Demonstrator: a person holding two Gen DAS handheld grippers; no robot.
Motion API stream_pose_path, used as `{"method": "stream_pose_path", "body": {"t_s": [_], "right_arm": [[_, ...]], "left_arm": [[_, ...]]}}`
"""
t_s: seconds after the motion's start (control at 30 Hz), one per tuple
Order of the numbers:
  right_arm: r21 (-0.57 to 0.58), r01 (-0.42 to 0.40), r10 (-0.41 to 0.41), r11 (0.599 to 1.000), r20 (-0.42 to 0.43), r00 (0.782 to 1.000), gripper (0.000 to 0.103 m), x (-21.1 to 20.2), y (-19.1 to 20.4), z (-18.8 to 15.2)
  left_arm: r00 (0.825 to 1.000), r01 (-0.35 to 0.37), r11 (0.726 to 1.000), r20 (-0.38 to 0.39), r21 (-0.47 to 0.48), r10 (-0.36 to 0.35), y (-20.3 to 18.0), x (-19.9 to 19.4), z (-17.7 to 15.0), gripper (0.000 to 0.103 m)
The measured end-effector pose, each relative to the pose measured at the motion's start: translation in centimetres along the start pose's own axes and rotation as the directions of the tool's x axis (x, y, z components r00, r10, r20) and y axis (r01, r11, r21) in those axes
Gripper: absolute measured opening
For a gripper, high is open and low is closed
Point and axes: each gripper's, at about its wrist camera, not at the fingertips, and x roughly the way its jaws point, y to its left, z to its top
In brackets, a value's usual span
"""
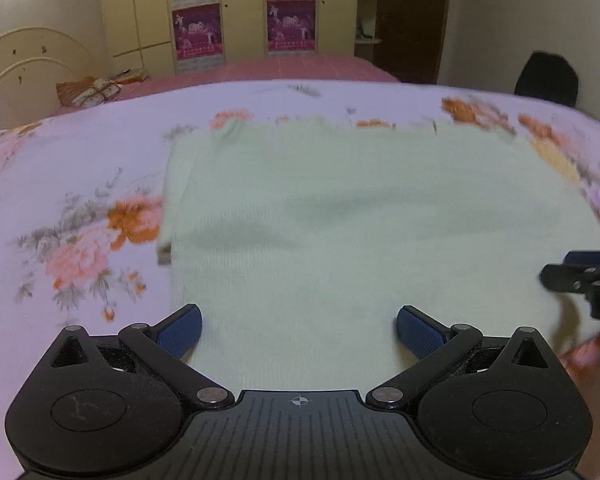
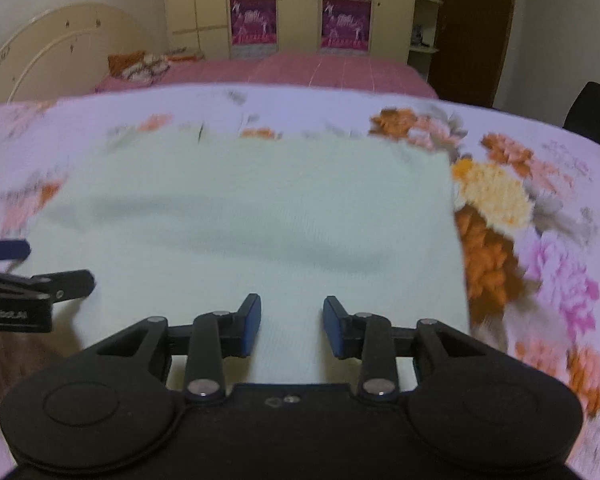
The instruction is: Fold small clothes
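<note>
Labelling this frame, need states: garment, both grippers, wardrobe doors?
Pale green knit garment: flat on the floral sheet, left edge folded in.
Left gripper: wide open, empty.
Right gripper: partly open, nothing gripped.
Cream wardrobe doors: closed.

Cream wardrobe [image 1: 236, 12] with magenta posters [image 1: 198, 36] behind pink bed [image 2: 340, 72].

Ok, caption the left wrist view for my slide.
Left gripper open above a pale green garment spread on a floral sheet.

Floral bedspread [image 2: 540, 240] is motion-blurred; green garment's [image 1: 340, 220] near edge is hidden.
</note>
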Motion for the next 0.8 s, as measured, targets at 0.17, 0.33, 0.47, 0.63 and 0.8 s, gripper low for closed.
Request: {"method": "stream_pose_path", "body": {"t_s": [0.17, 0.33, 0.47, 0.63, 0.8], "right_arm": [[-0.021, 0.045, -0.045, 0.999, 0.0, 0.999, 0.038, -0.3, -0.5, -1.0], [0.045, 0.06, -0.061, 0.997, 0.016, 0.998, 0.04, -2.0, -1.6, -1.3], [0.028, 0.089, -0.088, 0.996, -0.022, 0.996, 0.041, -1.4, -2.0, -2.4], [0.064, 0.091, -0.092, 0.994, 0.009, 0.996, 0.044, -3.0, -2.2, -2.1], [0.064, 0.11, -0.107, 0.992, -0.049, 0.993, 0.047, -2.2, -2.5, -2.6]], "left_arm": [[1.0, -0.001, 1.0, -0.019, -0.012, 0.0, 0.2, -0.6, 0.2, 0.103], [0.999, -0.013, 1.0, -0.031, -0.022, 0.012, 0.1, -1.2, -0.3, 0.103], [0.999, -0.017, 1.0, -0.039, -0.021, 0.017, 0.1, -1.5, -0.5, 0.103], [0.998, -0.014, 0.999, -0.068, -0.046, 0.011, 0.3, -2.1, -0.2, 0.103], [0.996, -0.009, 0.998, -0.087, -0.07, 0.003, 0.4, -2.4, -0.3, 0.103]]}}
